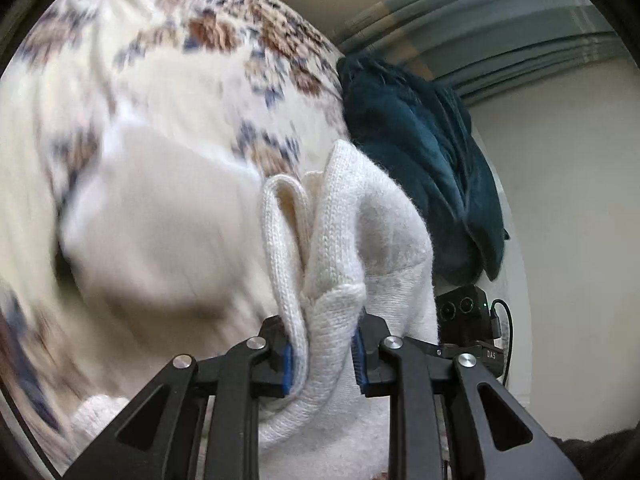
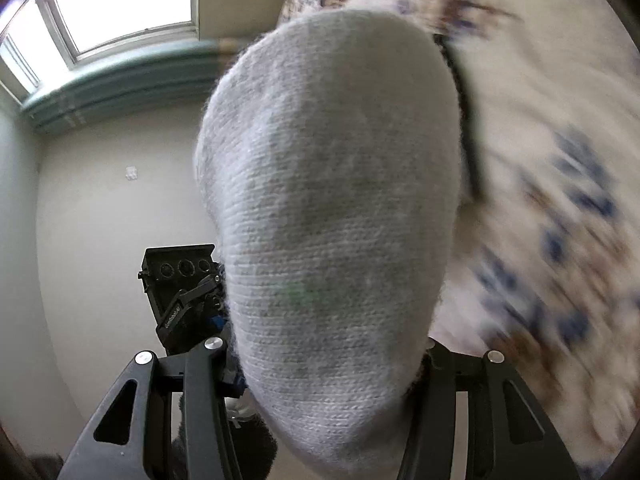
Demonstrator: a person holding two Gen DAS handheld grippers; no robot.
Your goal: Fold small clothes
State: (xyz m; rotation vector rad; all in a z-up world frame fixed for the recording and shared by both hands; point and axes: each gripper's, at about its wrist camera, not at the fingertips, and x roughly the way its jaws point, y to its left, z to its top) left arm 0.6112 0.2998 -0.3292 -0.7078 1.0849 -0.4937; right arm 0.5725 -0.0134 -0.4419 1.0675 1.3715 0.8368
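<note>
White and knitted, the sock (image 1: 344,248) sits bunched between the blue pads of the left gripper (image 1: 325,354) — the pads pinch its folded cuff. The right gripper (image 2: 332,376) holds the sock's other end, which fills its view — its jaws are half spread around the wide cloth. A dark teal cloth (image 1: 420,160) lies behind, on a patterned blanket (image 1: 168,64).

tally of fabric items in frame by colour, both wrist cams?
White knit sock: 1, shut in left claw and right claw
Dark teal cloth: 1
Patterned cream, brown and blue textile: 1
Total: 3
</note>
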